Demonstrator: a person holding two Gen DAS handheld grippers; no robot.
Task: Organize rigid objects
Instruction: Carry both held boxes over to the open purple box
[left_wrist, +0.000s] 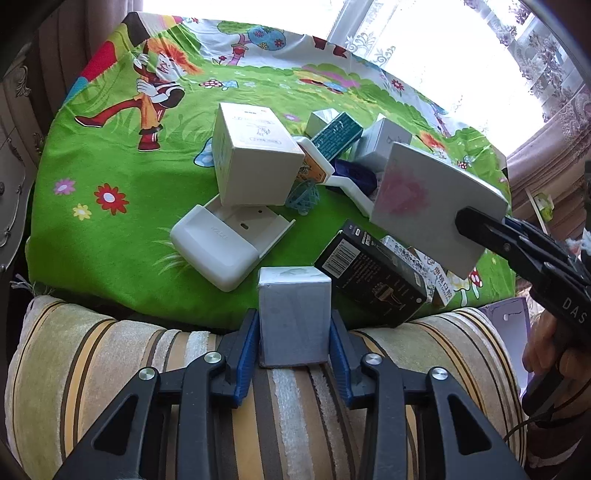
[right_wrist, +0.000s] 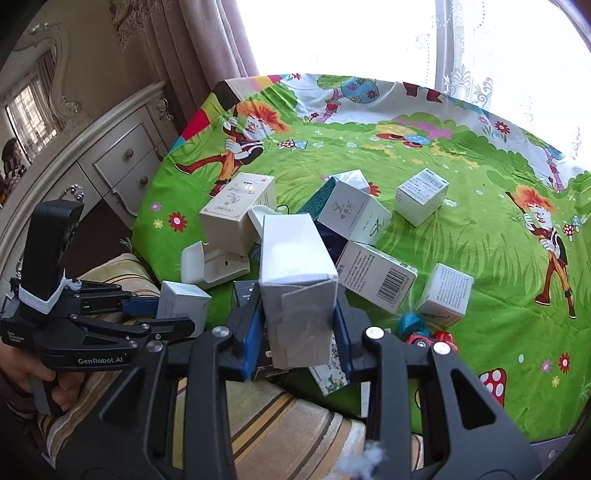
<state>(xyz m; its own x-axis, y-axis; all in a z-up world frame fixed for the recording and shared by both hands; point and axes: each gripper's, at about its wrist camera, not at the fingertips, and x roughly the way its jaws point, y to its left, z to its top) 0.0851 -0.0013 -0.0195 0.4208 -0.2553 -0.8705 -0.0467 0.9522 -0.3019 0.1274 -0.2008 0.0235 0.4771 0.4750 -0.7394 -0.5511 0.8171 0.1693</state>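
Left gripper (left_wrist: 294, 343) clamped on a small grey box (left_wrist: 294, 314) above the near edge of the green cartoon cloth (left_wrist: 110, 229), right gripper (right_wrist: 300, 332) clamped on a tall white carton (right_wrist: 295, 266) over the clutter; only the right view shows the toy car (right_wrist: 424, 332).

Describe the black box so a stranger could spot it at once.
Start at the green cartoon-print cloth and follow its near edge by the striped cushion. The black rectangular cardboard box lies tilted there; it is the only dark box among white ones and carries a barcode label.
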